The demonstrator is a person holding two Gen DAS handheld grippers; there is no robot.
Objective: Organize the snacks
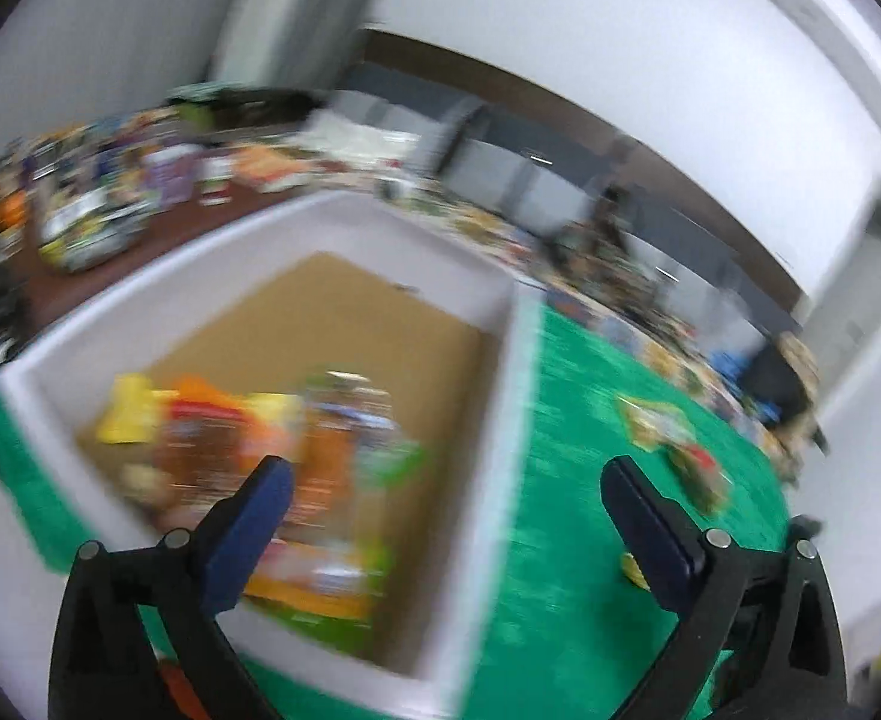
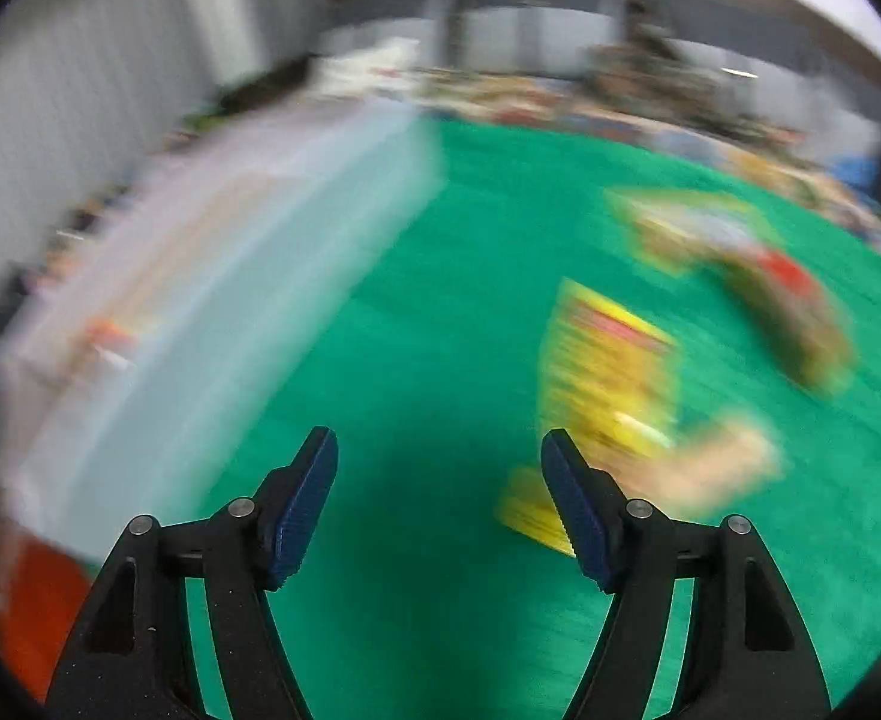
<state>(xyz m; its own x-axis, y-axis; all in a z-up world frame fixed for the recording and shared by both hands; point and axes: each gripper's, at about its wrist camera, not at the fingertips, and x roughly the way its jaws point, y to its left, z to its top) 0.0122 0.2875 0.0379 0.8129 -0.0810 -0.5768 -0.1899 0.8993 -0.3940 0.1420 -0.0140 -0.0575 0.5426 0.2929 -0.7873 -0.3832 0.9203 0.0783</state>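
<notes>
Both grippers, left point(image 1: 446, 480) & right point(image 2: 440, 450), open, nothing held. Snack packs point(image 1: 296, 474) in white box point(image 1: 500, 420) blurred; yellow pack point(image 2: 608, 372) on green cloth point(image 2: 416, 324), labels unreadable.

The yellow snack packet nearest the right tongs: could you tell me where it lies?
In the right wrist view, the yellow snack packet lies on the green cloth, right of the white box.

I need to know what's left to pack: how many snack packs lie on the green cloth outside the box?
2, though blur may hide more: a yellow pack just ahead of the right gripper, and a green-edged pack farther off to its right.
</notes>
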